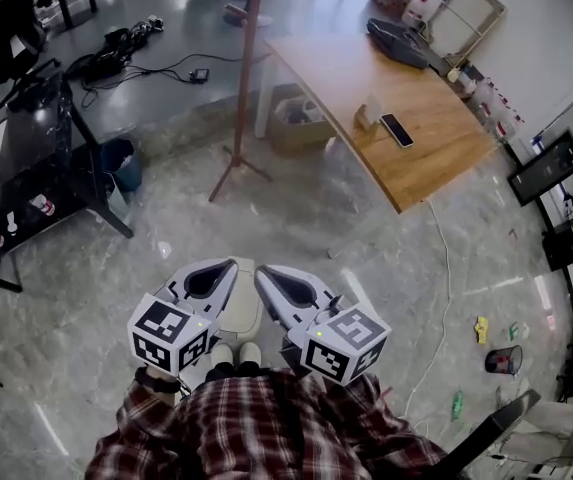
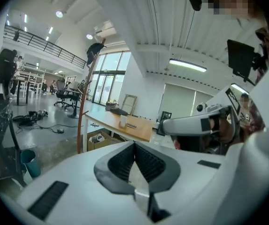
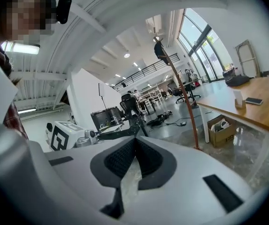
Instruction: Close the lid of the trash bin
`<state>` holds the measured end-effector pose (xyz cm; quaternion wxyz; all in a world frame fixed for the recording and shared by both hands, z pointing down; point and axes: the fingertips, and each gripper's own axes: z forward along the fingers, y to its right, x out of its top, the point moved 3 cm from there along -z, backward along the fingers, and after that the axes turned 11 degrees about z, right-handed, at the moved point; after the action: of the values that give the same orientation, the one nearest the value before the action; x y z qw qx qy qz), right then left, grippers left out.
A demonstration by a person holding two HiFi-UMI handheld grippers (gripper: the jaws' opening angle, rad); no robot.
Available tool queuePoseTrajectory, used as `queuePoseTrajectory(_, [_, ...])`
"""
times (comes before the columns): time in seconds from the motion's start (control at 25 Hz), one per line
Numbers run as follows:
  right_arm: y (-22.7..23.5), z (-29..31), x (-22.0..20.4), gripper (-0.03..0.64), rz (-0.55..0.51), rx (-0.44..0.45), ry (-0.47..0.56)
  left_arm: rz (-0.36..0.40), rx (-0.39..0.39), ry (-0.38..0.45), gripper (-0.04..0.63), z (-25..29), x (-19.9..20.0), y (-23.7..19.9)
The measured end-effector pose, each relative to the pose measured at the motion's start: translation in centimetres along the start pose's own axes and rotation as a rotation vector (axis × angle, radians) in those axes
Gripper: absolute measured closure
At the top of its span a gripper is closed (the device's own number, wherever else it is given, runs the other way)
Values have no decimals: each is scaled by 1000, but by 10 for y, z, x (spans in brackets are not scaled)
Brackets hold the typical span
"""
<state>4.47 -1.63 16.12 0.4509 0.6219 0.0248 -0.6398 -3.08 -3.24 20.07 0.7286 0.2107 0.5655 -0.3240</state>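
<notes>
1. I am holding the left claw and the right claw side by side close in front of my body, above the floor, with their tips angling towards each other.
2. In the left gripper view the left claw is showing its pads pressed together with nothing between them. The right claw is showing the same in its own view, closed and empty.
3. The trash bin is standing on the floor just beyond my shoes, between the two claws. Its top is reading as one flat pale panel, so I am judging the lid down. The claws are covering its edges, so I cannot check the seam.
4. To finish well, I am planning to confirm the lid sits flush. If a corner is standing proud, I would press straight down at mid-lid with a closed tip, gently, so the bin does not slide or tip.
5. A teal bin is standing far left, well apart. I am judging it a separate item.
</notes>
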Motion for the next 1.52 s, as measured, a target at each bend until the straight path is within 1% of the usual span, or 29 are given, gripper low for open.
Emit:
queuePoseTrajectory(0.08, [-6,-2,10,604,-36,14,17,21,2,32,584,-5,15,3])
queuePoseTrajectory(0.16, [-10,-5,16,604,-70,10,27,29,12,52,584,-11,24,8])
queuePoseTrajectory(0.4, [-16,-20,27,604,-120,7,60,-5,41,119,584,-25,41,17])
queuePoseTrajectory(0.56, [-17,-22,31,604,-135,14,53,3,54,118,584,-27,45,19])
queuePoseTrajectory(0.8, [-18,-23,26,604,-150,24,44,39,45,100,584,-26,39,27])
queuePoseTrajectory(1.0, [-19,-23,18,604,-143,21,34,28,43,110,583,-31,37,27])
queuePoseTrajectory(1.2, [-19,-24,14,604,-152,26,26,38,44,94,584,-32,32,30])
queuePoseTrajectory(1.36, [-21,-25,11,604,-149,28,20,28,39,94,584,-34,30,33])
queuePoseTrajectory(1.52, [-23,-27,8,604,-149,24,23,34,35,93,584,-35,30,36])
